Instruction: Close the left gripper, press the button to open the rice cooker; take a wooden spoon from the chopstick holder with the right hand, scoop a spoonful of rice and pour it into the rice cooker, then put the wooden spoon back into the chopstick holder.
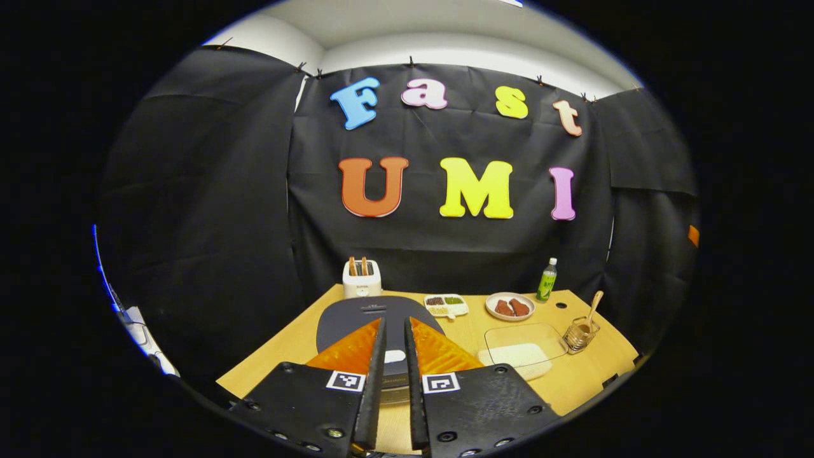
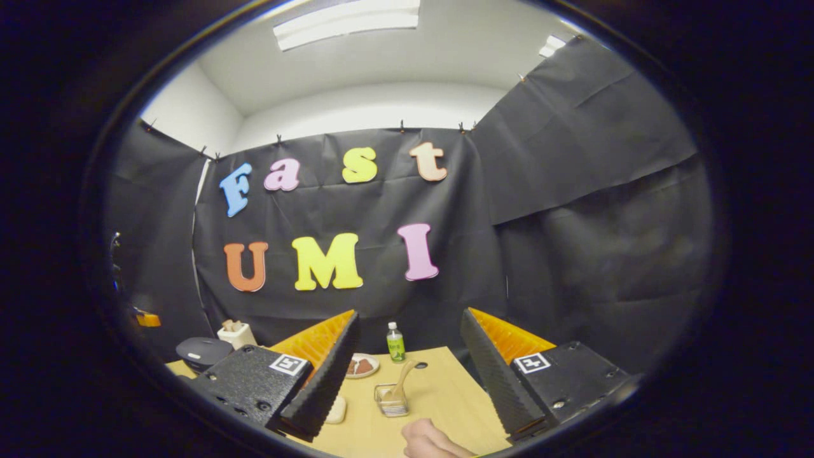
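I see a light wooden table [image 1: 572, 381] with small dark round holes near its far edge. On it sits a dark grey, round-lidded rice cooker [image 1: 375, 318], closed, with a white toaster [image 1: 362, 278] just behind it. To their right lie a white divided dish of dark and green fillings [image 1: 446, 305], a round plate with brown pieces [image 1: 509, 306] and a green bottle with a white cap [image 1: 546, 280]. Nearer, a clear glass tray of white rice [image 1: 523, 352] lies just beside a small wire chopstick holder [image 1: 579, 333] with a wooden spoon [image 1: 594, 305] standing in it.
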Available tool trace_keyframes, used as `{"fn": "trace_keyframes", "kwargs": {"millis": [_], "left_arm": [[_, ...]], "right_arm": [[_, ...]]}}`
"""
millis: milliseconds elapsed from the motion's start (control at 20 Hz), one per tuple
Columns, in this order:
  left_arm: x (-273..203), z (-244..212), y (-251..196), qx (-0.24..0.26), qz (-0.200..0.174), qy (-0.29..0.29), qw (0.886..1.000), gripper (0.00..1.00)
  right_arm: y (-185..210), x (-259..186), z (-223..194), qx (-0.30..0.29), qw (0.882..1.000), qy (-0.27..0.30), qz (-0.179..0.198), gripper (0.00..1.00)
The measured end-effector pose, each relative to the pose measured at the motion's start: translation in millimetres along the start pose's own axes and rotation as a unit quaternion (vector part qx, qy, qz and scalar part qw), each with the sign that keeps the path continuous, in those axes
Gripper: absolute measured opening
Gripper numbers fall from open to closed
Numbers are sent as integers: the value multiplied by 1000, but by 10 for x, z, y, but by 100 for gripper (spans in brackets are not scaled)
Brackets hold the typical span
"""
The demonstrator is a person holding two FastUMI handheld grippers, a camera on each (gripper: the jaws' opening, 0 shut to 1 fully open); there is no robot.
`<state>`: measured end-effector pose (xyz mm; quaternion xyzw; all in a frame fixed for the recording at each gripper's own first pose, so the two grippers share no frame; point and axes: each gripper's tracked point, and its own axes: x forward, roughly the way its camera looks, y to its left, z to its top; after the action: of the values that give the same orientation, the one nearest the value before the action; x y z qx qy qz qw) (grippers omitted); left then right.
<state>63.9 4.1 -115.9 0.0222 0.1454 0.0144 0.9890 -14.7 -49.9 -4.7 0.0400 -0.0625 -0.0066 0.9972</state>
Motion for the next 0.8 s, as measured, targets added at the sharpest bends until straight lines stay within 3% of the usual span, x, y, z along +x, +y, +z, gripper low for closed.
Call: {"fn": "trace_keyframes", "kwargs": {"millis": [50, 100, 400, 700, 800], "left_arm": [[181, -112, -30, 8, 2, 13, 1000, 19], [192, -195, -28, 3, 3, 34, 999, 0], [596, -680, 115, 13, 44, 132, 990, 0], [825, -900, 161, -10, 55, 172, 983, 0], [861, -884, 183, -1, 58, 160, 985, 0]], "right_arm": [[-18, -2, 2, -2, 1000, -6, -1, 100], [-64, 6, -26, -6, 1000, -9, -6, 100], [-127, 71, -288, -9, 1000, 14, 9, 100], [-277, 136, -495, -14, 1000, 24, 8, 100], [-275, 143, -498, -8, 1000, 23, 9, 100]]}}
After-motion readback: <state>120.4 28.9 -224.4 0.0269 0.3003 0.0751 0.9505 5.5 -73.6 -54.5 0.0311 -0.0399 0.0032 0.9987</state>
